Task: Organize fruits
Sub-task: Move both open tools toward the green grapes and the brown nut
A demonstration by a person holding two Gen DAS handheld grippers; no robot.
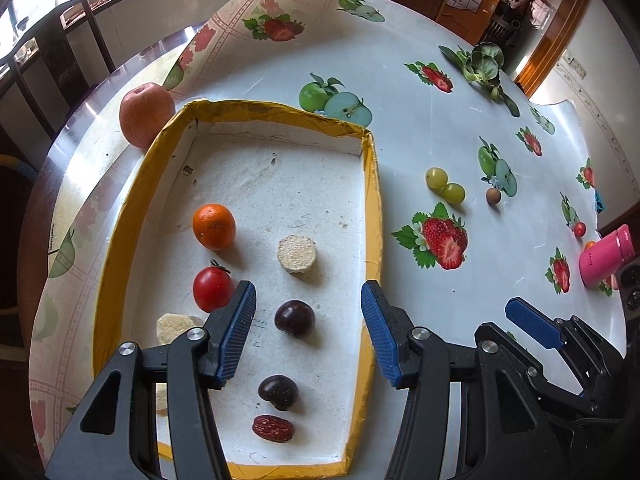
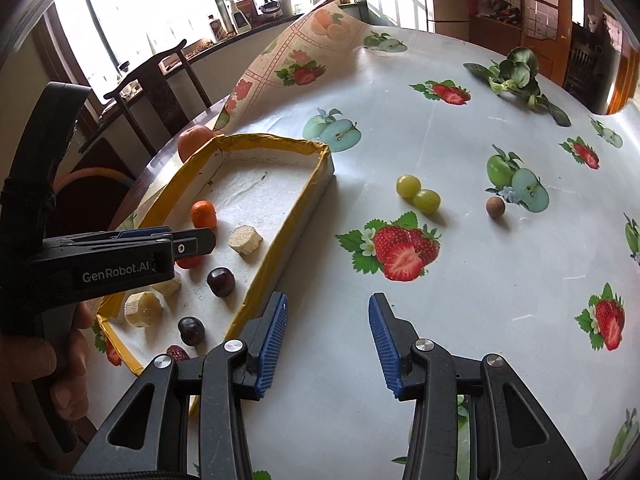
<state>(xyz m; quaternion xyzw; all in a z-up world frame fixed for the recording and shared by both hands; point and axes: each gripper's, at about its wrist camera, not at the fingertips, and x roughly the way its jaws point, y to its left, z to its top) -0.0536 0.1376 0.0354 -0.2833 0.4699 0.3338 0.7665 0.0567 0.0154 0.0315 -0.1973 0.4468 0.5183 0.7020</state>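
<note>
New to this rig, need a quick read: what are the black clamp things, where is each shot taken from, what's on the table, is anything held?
They are hand-held two-finger grippers, one per hand of a person, each carrying a fisheye camera that looks along its fingers.

The left wrist view shows the left gripper over a yellow-rimmed tray. The right wrist view shows the right gripper over the fruit-print tablecloth.

In the tray: a tangerine, a tomato, two dark plums, a red date and pale round slices. Outside it: an apple, two green grapes, a small brown fruit, leafy greens.

Both grippers are open and empty.
</note>
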